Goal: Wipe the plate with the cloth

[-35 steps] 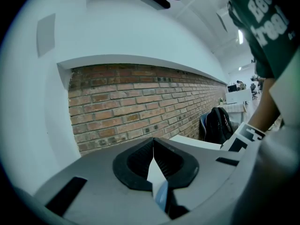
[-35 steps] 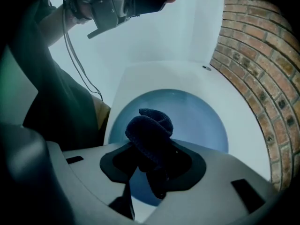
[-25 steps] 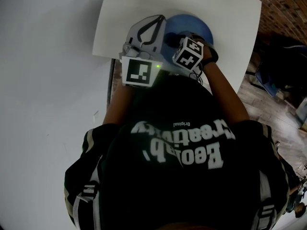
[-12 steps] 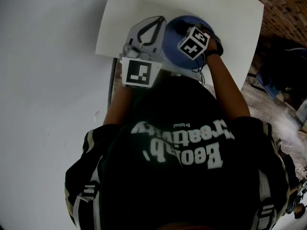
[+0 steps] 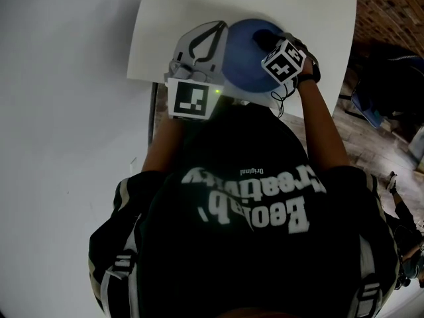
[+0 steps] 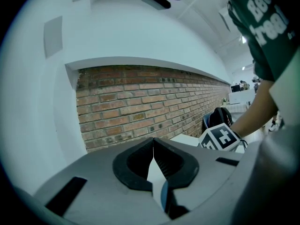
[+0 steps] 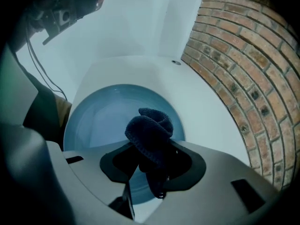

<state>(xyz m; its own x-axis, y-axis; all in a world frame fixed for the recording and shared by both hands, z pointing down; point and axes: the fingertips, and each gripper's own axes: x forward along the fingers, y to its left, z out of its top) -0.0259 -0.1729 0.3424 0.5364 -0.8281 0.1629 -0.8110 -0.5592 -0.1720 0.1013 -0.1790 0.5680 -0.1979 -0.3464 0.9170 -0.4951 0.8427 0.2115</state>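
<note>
A blue plate (image 5: pixel 242 65) rests on the white table (image 5: pixel 179 12), and in the right gripper view the plate (image 7: pixel 103 121) fills the space under the jaws. My right gripper (image 5: pixel 266 43) is shut on a bunched dark blue cloth (image 7: pixel 150 130), which hangs over the plate's right half. The right gripper (image 7: pixel 154 161) holds the cloth between both pads. My left gripper (image 5: pixel 218 26) sits at the plate's left edge. In the left gripper view the left gripper (image 6: pixel 153 142) has its jaws together, with the plate's thin rim (image 6: pixel 163 198) showing between them.
The table's near edge lies just in front of my body. A brick wall (image 7: pixel 253 78) runs along the table's far side. A dark bag (image 6: pixel 220 118) and a wooden floor (image 5: pixel 361 134) are to the right of the table.
My right gripper has carried the cloth to the right across the plate, uncovering more of its blue surface. The left gripper has stayed where it was.
</note>
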